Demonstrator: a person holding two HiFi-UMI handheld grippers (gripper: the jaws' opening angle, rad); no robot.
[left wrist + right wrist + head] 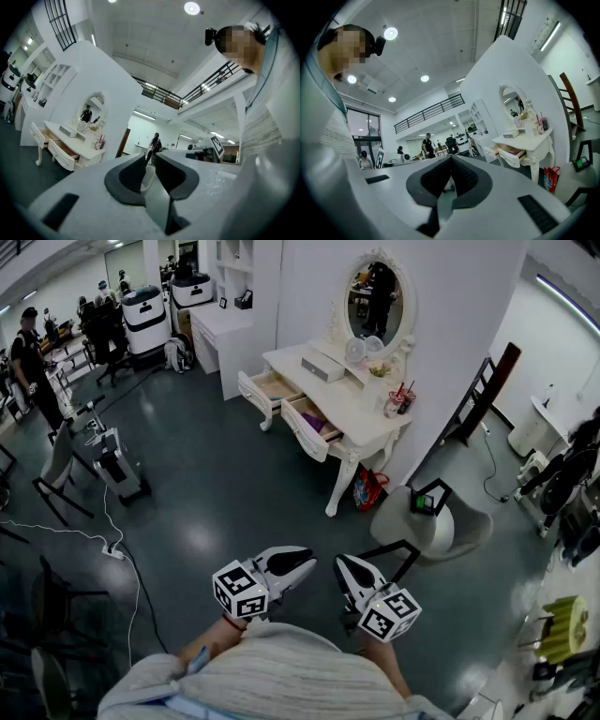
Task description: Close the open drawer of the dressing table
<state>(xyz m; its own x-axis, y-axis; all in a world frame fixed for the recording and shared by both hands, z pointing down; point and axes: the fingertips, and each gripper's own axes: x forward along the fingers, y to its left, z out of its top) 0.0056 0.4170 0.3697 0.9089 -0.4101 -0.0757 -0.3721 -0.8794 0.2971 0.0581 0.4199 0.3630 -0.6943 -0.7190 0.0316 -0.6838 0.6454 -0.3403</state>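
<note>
Far ahead of the left tool (305, 567) (jaws slightly apart, empty) and the right tool (345, 568) (jaws together, empty), the desk (361, 409) has its nearer drawer (311, 427) and farther drawer (265, 388) out: walk close first, then push each front's middle straight in.

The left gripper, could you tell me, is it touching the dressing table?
Apart: the head view shows dark floor between the left gripper and the dressing table.

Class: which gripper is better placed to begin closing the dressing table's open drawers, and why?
Left, narrowly. The left gripper sits on the side that the open drawers face; the right gripper is further across. Both are far from the dressing table.
</note>
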